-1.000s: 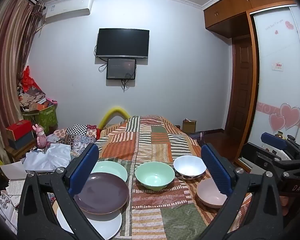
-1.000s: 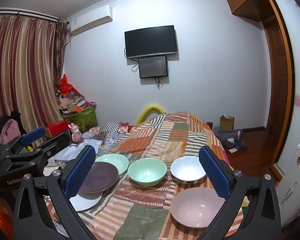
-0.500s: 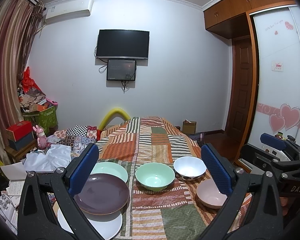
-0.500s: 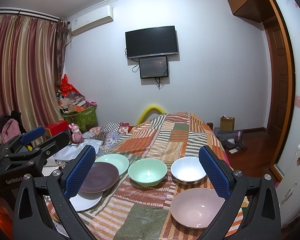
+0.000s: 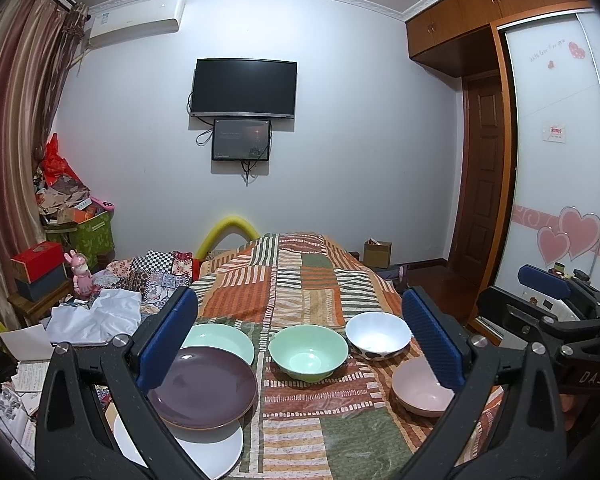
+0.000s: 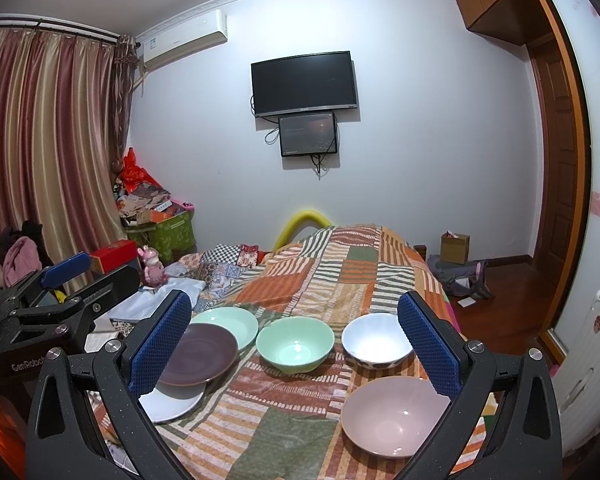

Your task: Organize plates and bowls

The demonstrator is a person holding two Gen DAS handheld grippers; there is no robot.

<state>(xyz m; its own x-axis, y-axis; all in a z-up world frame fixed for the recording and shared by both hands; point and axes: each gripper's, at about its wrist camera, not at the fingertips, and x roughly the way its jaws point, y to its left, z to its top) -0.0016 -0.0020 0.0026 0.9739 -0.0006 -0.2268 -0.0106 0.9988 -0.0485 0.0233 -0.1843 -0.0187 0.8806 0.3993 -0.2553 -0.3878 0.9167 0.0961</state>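
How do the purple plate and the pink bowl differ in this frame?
The purple plate is dark and shallow; the pink bowl is pale and deeper. The purple plate overlaps a white plate beneath it at the spread's left; the pink bowl sits alone on the patchwork cover at the right. Both look empty, and neither is gripped.

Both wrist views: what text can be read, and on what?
"DAS": right gripper body, left wrist view.
"GenRobot", end cut off: left gripper body, right wrist view.
Wardrobe door script, pink wall card, air conditioner sticker: too small to read.
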